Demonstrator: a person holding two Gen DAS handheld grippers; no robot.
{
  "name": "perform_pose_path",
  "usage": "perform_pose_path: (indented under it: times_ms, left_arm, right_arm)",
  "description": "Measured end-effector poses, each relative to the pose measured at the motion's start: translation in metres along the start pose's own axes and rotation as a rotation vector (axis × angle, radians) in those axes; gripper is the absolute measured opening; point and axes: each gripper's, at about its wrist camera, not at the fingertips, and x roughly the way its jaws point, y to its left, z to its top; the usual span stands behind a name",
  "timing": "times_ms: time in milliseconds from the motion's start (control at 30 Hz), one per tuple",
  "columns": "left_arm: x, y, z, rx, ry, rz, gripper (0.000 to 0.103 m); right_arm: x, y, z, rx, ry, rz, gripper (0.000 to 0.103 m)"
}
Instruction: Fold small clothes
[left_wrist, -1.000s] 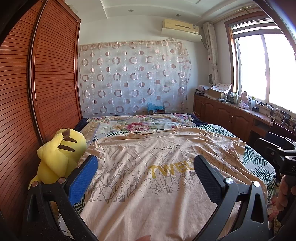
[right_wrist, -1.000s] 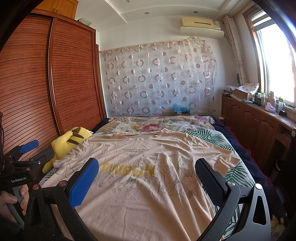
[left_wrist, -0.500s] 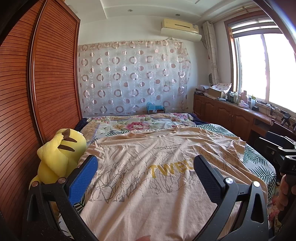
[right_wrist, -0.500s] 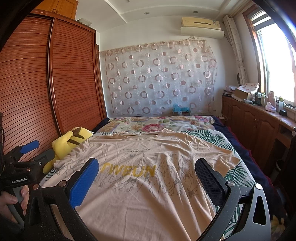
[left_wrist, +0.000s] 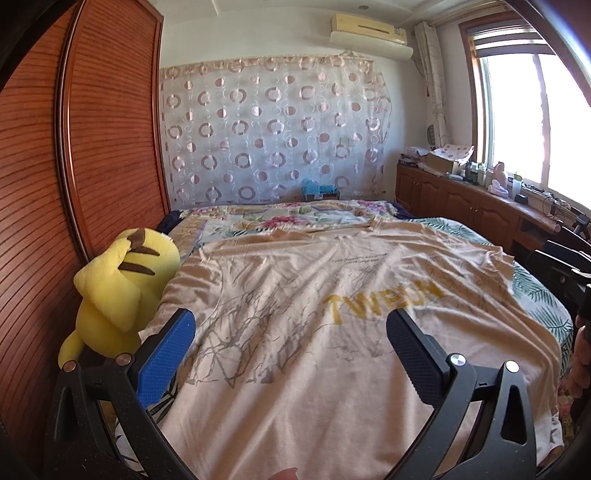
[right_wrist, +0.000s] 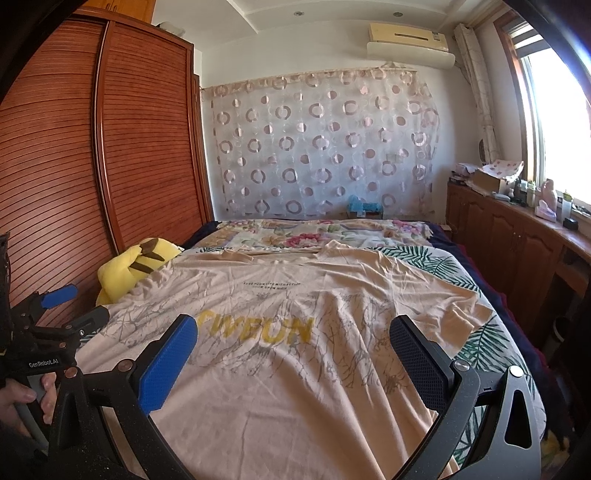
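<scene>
A bedroom: a wooden slatted wardrobe (left_wrist: 92, 147) runs along the left wall, a sheer curtain (left_wrist: 273, 136) with a ring pattern covers the far wall under an air conditioner (left_wrist: 369, 31), and a bright window (left_wrist: 535, 122) stands on the right above a row of low wooden cabinets (right_wrist: 517, 251) with small items along the top. The bed (right_wrist: 443, 262) fills the middle, its cover printed with flowers at the far end and green leaves along the right side.

A beige T-shirt (left_wrist: 332, 332) lies spread flat on the bed, front up, its collar toward the far end and its hem toward the cameras. Yellow lettering crosses the chest and a grey branch-like print runs over the lower front; the cloth has soft wrinkles. One sleeve reaches out over the leaf-print cover on the right, the other lies against a yellow plush toy (left_wrist: 122, 291) that sits at the bed's left edge, beside the wardrobe.

The left gripper (left_wrist: 291, 332) hovers over the shirt's near left part, its jaws spread wide with nothing between them — one pad blue, the other black. The right gripper (right_wrist: 293, 338) hangs over the near right part, jaws likewise wide apart and empty. In the right wrist view a hand (right_wrist: 22, 400) shows at the lower left edge, wrapped around the left gripper's handle.
</scene>
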Motion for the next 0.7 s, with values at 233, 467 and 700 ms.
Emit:
perform_pose_path:
  times_ms: [233, 467, 700]
  left_arm:
    - [0.022, 0.041, -0.008, -0.005, 0.073, 0.044, 0.103]
    - [0.037, 0.076, -0.009, -0.023, 0.135, 0.084, 0.103]
    - [0.061, 0.123, -0.012, -0.079, 0.232, 0.097, 0.103]
  right_arm:
    - [0.036, 0.009, 0.000, -0.021, 0.051, 0.048, 0.103]
    - [0.067, 0.013, 0.009, -0.031, 0.119, 0.123, 0.103]
    - [0.082, 0.015, 0.006, -0.045, 0.187, 0.172, 0.102]
